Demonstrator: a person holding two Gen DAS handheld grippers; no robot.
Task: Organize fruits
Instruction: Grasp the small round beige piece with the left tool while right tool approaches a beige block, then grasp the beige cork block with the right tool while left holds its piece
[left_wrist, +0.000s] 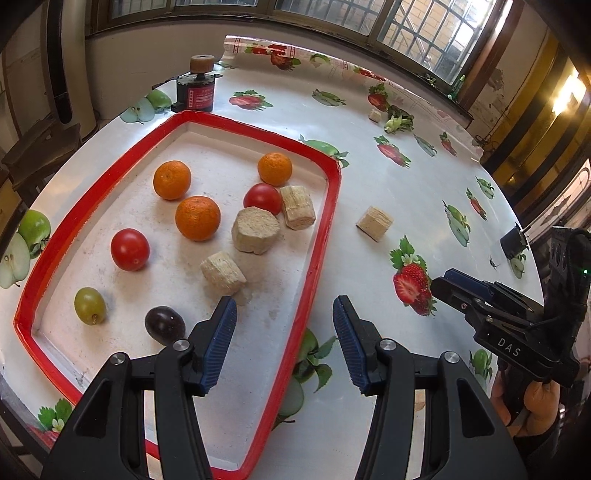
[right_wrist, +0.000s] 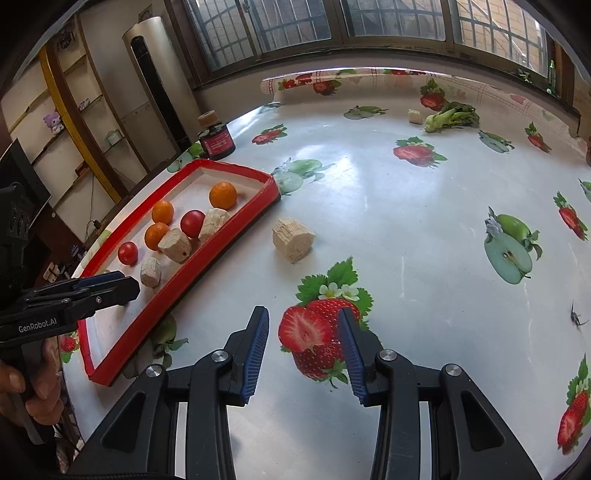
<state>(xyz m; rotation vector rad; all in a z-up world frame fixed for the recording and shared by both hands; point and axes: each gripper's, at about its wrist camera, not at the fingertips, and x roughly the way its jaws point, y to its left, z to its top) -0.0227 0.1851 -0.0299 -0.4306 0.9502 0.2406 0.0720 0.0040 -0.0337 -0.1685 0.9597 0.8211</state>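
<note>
Two markings can be read. In the left wrist view, at the right edge of the frame, the black body of the right tongs (left_wrist: 439, 284) carries the white letters "DAS". In the right wrist view, at the left edge of the frame, the black body of the left tongs (right_wrist: 125, 286) carries the white wording "GenRobot.AI". The dark jar (right_wrist: 217, 142) in the upper left of that view, standing on the bench (right_wrist: 406, 206), has a red label with print too small to make out.
</note>
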